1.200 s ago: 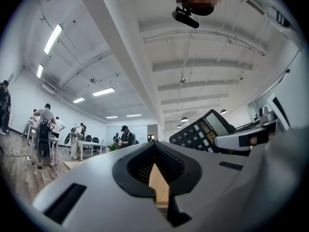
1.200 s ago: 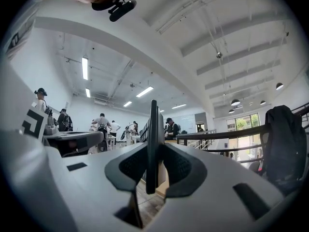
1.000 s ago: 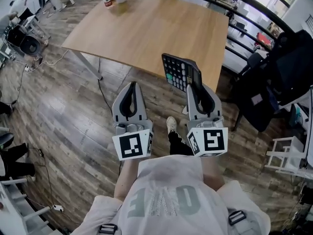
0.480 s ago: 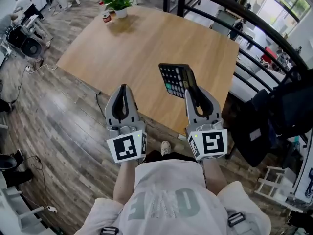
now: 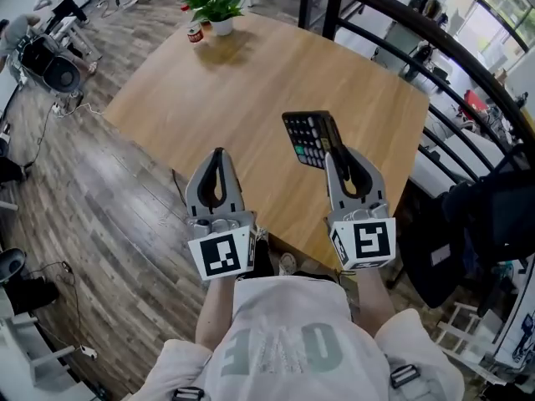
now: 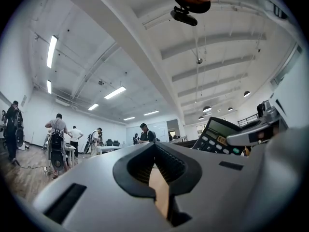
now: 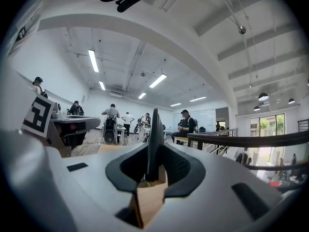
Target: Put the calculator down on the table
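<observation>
A pale wooden table (image 5: pixel 251 90) stands on a plank floor (image 5: pixel 100 190) in a bright, open workspace. A potted plant (image 5: pixel 216 7) and a small can (image 5: pixel 196 33) sit at its far corner, and a dark railing (image 5: pixel 401 23) runs behind it. Over the near right part of the table, the right gripper (image 5: pixel 341 153) has its jaws clamped on the black calculator (image 5: pixel 313 139), which is held on edge and juts forward, keys turned toward the left gripper (image 5: pixel 219 153). That gripper hovers alongside over the table's near edge, jaw tips drawn together with nothing between them. People (image 6: pixel 58 129) stand among desks in the background.
</observation>
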The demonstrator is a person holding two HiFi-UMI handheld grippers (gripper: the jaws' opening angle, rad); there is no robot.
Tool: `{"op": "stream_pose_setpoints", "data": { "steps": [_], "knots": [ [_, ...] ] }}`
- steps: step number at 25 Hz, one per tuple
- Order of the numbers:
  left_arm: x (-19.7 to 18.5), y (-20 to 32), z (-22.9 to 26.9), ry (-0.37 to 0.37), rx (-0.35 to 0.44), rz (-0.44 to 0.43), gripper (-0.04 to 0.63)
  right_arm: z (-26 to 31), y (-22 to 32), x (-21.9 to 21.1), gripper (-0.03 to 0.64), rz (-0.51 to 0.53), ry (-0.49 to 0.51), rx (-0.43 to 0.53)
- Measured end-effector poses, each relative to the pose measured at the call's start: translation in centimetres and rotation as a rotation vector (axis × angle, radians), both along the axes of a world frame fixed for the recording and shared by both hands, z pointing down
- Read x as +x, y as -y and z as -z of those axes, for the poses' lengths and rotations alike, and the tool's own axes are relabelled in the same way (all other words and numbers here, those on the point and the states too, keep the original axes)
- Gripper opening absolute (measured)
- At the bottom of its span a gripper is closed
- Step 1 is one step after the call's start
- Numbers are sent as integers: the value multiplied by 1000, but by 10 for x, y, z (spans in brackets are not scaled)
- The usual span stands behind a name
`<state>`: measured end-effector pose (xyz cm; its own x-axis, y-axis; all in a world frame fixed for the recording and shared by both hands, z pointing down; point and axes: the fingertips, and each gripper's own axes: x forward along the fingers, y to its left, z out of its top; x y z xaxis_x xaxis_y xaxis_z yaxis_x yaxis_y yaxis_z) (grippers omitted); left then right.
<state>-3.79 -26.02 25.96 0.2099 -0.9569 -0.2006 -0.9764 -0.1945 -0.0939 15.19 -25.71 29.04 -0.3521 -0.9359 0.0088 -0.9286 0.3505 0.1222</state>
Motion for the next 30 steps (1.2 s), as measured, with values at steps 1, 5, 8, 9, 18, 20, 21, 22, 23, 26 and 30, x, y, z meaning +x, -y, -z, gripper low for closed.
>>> {"op": "stream_pose_setpoints", "data": {
  "steps": [1,5,8,9,18,20,21,22,23,26,30],
  "knots": [
    [-1,8,-1,-3,-3,-4,8,0,7,-1,84,-2,-12,-3],
    [-2,37,-4,-4,-28,-18,8,1,33,-3,84,-1,-39,-32],
    [-3,58,-6,-5,-46,-21,8,-1,55,-6,84,28,-41,-62],
    [-5,65,-8,-2,-52,-22,9,-4,63,-9,84,46,-38,-74],
    [-34,119,-51,16,-183,2,9,-77,150,-47,83,279,86,-347],
    [-42,123,-66,21,-217,9,8,-104,164,-57,83,350,148,-470],
    [-45,125,-73,24,-234,13,8,-118,170,-61,83,381,164,-530],
    [-48,128,-80,25,-250,16,8,-133,177,-65,83,406,167,-584],
    [-52,132,-86,25,-264,21,9,-148,185,-68,83,429,165,-635],
    [-60,143,-107,23,-301,36,9,-191,203,-81,83,507,186,-784],
    [-65,152,-127,30,-339,49,8,-221,209,-96,83,601,263,-944]
  ]
}}
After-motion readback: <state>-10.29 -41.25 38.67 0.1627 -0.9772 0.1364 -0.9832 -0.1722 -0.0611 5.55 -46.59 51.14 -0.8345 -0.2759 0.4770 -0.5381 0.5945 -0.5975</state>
